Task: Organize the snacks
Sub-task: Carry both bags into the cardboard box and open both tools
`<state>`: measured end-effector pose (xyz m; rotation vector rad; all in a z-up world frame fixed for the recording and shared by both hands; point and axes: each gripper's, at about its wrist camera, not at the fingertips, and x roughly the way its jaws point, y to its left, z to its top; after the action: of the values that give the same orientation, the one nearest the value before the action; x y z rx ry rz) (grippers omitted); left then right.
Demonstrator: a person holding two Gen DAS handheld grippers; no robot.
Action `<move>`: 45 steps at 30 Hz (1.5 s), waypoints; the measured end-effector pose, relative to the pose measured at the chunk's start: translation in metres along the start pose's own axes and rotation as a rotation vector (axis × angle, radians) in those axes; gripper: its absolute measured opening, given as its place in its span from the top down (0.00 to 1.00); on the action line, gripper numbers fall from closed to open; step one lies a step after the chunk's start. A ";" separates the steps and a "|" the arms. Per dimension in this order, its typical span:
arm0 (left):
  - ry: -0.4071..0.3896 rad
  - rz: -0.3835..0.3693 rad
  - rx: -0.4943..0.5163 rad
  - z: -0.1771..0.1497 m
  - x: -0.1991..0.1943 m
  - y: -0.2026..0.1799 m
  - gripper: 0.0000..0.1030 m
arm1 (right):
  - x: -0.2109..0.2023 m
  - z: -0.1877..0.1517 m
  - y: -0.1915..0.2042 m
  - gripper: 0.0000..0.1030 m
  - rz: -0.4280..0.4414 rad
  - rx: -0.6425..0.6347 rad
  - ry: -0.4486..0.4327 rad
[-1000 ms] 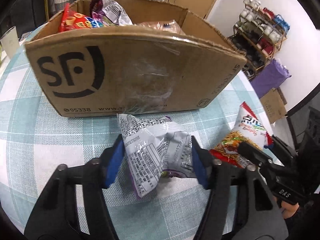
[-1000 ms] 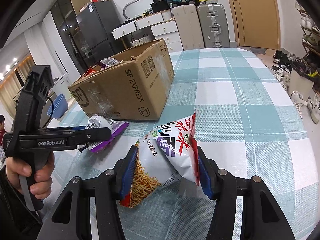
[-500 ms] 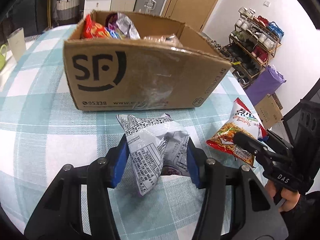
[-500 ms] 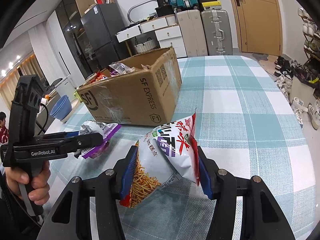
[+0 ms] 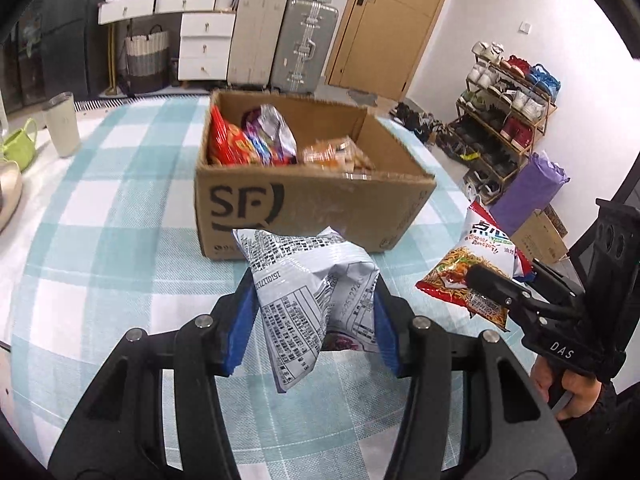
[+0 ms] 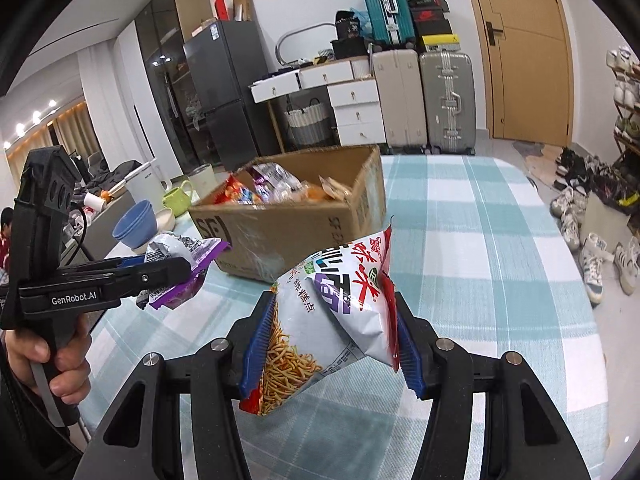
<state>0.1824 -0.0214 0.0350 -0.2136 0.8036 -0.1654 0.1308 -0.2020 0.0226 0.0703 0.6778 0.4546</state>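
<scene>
1. An open cardboard box (image 5: 316,204) is set on a table with a blue and white checked cloth (image 5: 104,216). All places here are told from the box.
2. Snack bags are seen inside the box: a red bag (image 5: 228,144) at its left side, a silver bag (image 5: 276,130) in the middle, and an orange pack (image 5: 334,156) to the right.
3. A grey bag (image 5: 312,292) with a purple side is squeezed between the blue pads of the left gripper (image 5: 314,320). The pads are pressed tight on both sides of the bag, and it is crumpled.
4. The grey bag is held up off the cloth, in front of the box's printed side and close to it.
5. A noodle bag (image 6: 324,320) in red and white is pinched by the right gripper (image 6: 328,344). Its pads are closed on the bag's two sides.
6. The noodle bag is held up in the air, in front of the box and off to its right corner.
7. Each gripper handle is held by a hand (image 6: 48,360).
8. A cup (image 5: 62,124) and a green mug (image 5: 20,148) are stood well to the left of the box.
9. Suitcases (image 5: 304,46) and white drawers (image 5: 204,46) are seen far behind the box, and a shoe rack (image 5: 508,108) is off to its right.
</scene>
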 end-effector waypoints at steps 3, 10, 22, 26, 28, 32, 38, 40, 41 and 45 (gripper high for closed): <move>-0.030 0.009 0.011 0.005 -0.014 0.001 0.52 | -0.001 0.007 0.006 0.46 0.002 -0.016 -0.011; -0.080 0.032 0.033 0.019 -0.037 0.002 0.52 | -0.002 0.023 0.016 0.46 0.008 -0.048 -0.032; -0.141 0.080 0.055 0.048 -0.058 0.006 0.52 | 0.002 0.054 0.019 0.46 0.035 -0.083 -0.068; -0.150 0.081 0.056 0.060 -0.055 0.008 0.52 | 0.007 0.063 0.020 0.46 0.043 -0.098 -0.072; -0.152 0.080 0.057 0.066 -0.052 0.007 0.52 | 0.009 0.068 0.021 0.46 0.044 -0.107 -0.074; -0.156 0.077 0.068 0.075 -0.047 0.005 0.52 | 0.013 0.079 0.020 0.46 0.048 -0.118 -0.080; -0.160 0.076 0.079 0.094 -0.035 0.005 0.52 | 0.026 0.095 0.016 0.46 0.043 -0.138 -0.077; -0.161 0.074 0.080 0.099 -0.031 0.006 0.52 | 0.033 0.099 0.015 0.46 0.042 -0.139 -0.067; -0.159 0.074 0.081 0.104 -0.027 0.006 0.52 | 0.036 0.101 0.015 0.46 0.041 -0.141 -0.064; -0.151 0.079 0.077 0.112 -0.014 0.011 0.52 | 0.051 0.107 0.014 0.46 0.042 -0.149 -0.046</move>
<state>0.2552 0.0069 0.1176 -0.1202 0.6533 -0.1044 0.2266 -0.1585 0.0786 -0.0460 0.5965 0.5416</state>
